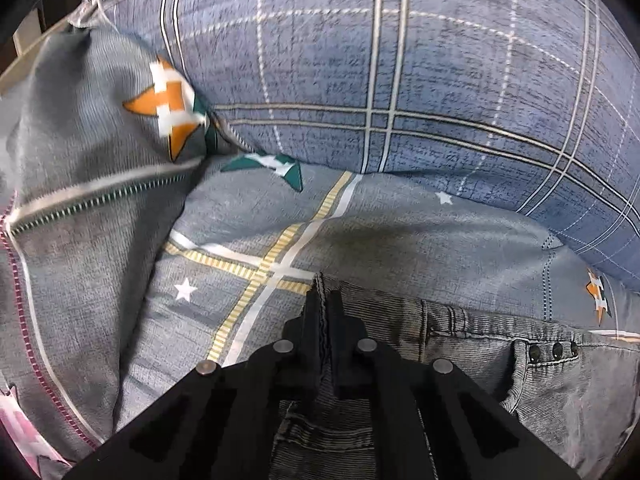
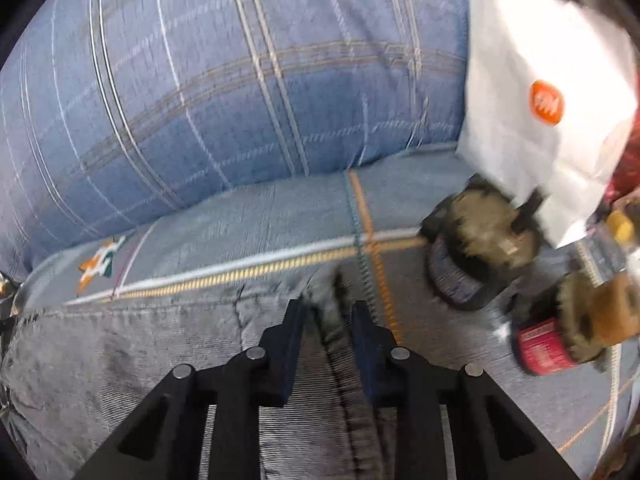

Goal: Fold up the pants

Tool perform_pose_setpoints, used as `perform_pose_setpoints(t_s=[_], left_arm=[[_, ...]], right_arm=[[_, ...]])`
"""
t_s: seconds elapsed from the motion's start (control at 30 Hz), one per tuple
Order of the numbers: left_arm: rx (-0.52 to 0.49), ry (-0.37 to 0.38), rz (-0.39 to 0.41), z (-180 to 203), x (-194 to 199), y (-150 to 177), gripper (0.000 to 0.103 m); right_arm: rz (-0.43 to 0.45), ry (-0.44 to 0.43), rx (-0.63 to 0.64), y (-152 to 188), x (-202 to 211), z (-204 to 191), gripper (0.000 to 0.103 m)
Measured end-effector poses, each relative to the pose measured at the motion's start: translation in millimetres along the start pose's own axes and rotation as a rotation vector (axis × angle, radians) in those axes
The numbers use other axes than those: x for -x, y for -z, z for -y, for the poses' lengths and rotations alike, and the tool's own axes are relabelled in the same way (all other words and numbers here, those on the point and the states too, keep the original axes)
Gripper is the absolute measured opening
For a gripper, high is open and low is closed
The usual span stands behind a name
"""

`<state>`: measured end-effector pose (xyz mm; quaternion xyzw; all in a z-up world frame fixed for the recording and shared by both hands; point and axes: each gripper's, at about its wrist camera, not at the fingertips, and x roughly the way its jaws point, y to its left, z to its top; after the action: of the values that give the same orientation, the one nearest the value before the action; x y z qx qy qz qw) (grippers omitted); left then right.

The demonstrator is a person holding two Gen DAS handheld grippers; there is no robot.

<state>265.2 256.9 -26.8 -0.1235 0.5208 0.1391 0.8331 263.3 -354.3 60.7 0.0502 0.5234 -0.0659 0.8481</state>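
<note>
A: Where are the pants (image 1: pixel 500 360)?
B: Flat on the bedsheet (image 1: pixel 248 216), one edge in each grip.
A: Why?
B: To lift and fold evenly. The left gripper (image 1: pixel 322 304) is clamped on the seam; the right gripper (image 2: pixel 328 316) pinches a bunched edge.

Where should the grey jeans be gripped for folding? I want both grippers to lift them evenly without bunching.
Grip the jeans at their thick stitched edge, coming steeply from above. In each wrist view that seam ridge stands up off the bedsheet between the fingers: the left gripper is shut on it, and the right gripper straddles it.
</note>
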Motion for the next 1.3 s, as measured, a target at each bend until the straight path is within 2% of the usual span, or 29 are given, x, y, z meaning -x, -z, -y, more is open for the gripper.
perform_pose_setpoints(t_s=[0.07, 0.1, 0.13, 0.23, 0.3, 0.37, 0.4, 0.43, 0.47, 0.5, 0.63, 0.73, 0.83, 0.93, 1.0, 1.1, 1.23, 1.3], left_arm=[[-0.007, 0.010, -0.003, 3.3, 0.3, 0.6, 0.006], [-0.013, 0.014, 0.003, 4.1, 1.1, 1.1, 0.006], [-0.017, 0.018, 0.012, 4.2, 3.1, 2.0, 0.010], [0.001, 0.054, 0.008, -1.4, 1.4, -2.0, 0.020], [0.003, 0.053, -0.002, -1.9, -2.8, -3.2, 0.020], [-0.011, 0.036, -0.007, -1.0, -6.0, -3.1, 0.020], [-0.011, 0.024, -0.018, -1.4, -8.5, -3.1, 0.017], [-0.010, 0.019, -0.021, -1.1, -11.9, -3.0, 0.007], [-0.007, 0.021, -0.026, -2.0, -11.7, -3.7, 0.006], [-0.005, 0.023, -0.024, -2.9, -10.2, -4.0, 0.004], [0.010, 0.031, 0.035, -6.1, 19.2, -6.5, 0.004], [0.020, 0.060, 0.109, -10.6, 61.7, -1.8, 0.004], [0.045, 0.110, 0.189, -24.8, 114.6, 13.9, 0.004], [0.061, 0.167, 0.255, -45.5, 166.5, 43.7, 0.004], [0.065, 0.191, 0.287, -63.7, 193.4, 76.5, 0.004], [0.039, 0.226, 0.289, -82.5, 209.3, 134.7, 0.005], [-0.010, 0.190, 0.249, -94.7, 208.7, 189.2, 0.005], [-0.016, 0.162, 0.225, -100.2, 200.1, 203.4, 0.005]], right_arm=[[-0.012, -0.001, -0.022, -1.6, 1.4, 5.4, 0.051], [-0.039, -0.012, -0.030, -2.2, -1.7, 7.6, 0.077], [-0.041, -0.015, -0.033, -1.9, -2.3, 8.5, 0.081], [0.007, -0.051, -0.042, -3.3, 1.3, 8.8, 0.081], [0.014, -0.079, -0.058, -7.7, -1.7, 6.1, 0.081], [-0.021, -0.078, -0.024, -13.5, -15.6, -3.9, 0.080], [-0.043, -0.069, -0.002, -14.9, -23.5, -9.0, 0.067], [-0.073, -0.054, 0.012, -15.3, -31.6, -12.6, 0.044], [-0.088, -0.044, 0.005, -16.0, -37.0, -13.4, 0.036], [-0.080, -0.025, 0.006, -17.5, -35.5, -14.6, 0.022], [-0.044, -0.022, 0.033, -19.5, -13.2, -21.2, 0.020], [0.023, -0.049, 0.014, -21.7, 20.9, -19.0, 0.020], [0.092, -0.080, 0.004, -19.7, 62.3, -14.9, 0.020], [0.170, -0.120, -0.030, -9.5, 110.7, -3.9, 0.020], [0.221, -0.151, -0.054, 10.6, 147.8, 8.6, 0.019], [0.271, -0.181, -0.082, 49.8, 188.5, 30.8, 0.019], [0.217, -0.258, -0.108, 122.4, 210.3, 59.5, 0.020], [0.130, -0.293, -0.128, 147.2, 200.7, 68.7, 0.021]])
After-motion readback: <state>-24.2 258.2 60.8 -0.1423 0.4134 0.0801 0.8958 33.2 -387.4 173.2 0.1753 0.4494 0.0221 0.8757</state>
